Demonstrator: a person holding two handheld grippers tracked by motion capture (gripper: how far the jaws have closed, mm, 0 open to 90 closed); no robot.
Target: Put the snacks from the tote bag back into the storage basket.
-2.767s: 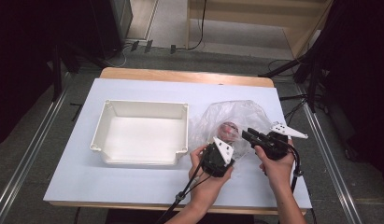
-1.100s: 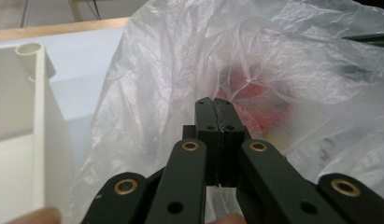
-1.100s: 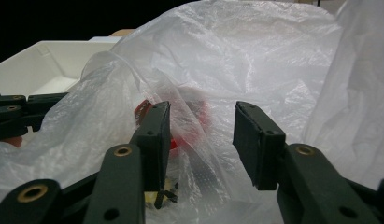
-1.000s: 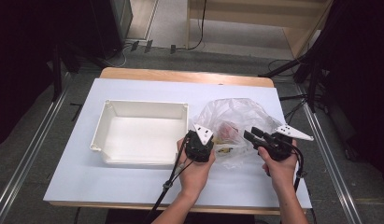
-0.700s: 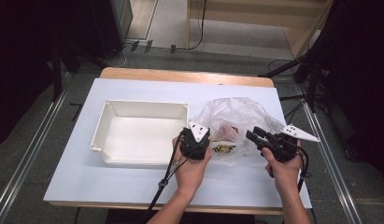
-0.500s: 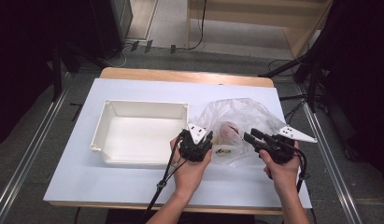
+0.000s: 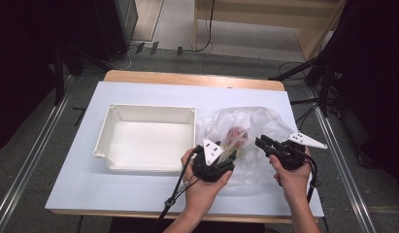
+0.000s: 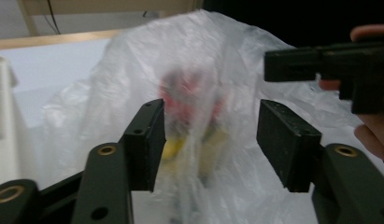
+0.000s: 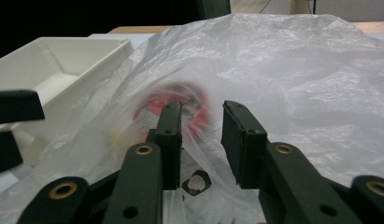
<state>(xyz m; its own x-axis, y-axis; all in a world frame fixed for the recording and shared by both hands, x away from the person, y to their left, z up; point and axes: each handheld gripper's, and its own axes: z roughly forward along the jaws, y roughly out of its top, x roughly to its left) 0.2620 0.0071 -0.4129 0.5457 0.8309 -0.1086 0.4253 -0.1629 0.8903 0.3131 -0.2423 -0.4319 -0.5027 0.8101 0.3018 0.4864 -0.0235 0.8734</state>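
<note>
On the white table [image 7: 139, 194], a clear plastic bag [image 7: 255, 124] lies just at 3 o'clock from a white tray [image 7: 151, 143]. Both grippers sit at the near edge of the bag, the left at about 7 o'clock of it and the right at about 4 o'clock.

From its own camera, the left gripper [image 8: 210, 135] has its jaws apart with a wide gap. They have just been opening. Bag plastic fills the space between them, but the pads do not press on it.

The right gripper [image 9: 201, 140] has its jaws nearer together, and they have just been closing. A fold of the bag runs up between them. The picture does not show if the pads pinch that fold or only stand beside it.

No words or labels can be read anywhere.

Inside the bag sits a toy [image 7: 234, 138] with red and yellow parts. The plastic blurs it, so its shape is hard to make out. In the left gripper view the right gripper [image 8: 330, 63] comes in at 2 o'clock, cut off by the edge, with a fingertip behind it. In the right gripper view a small dark ring shows low between the jaws; what it is cannot be told.
</note>
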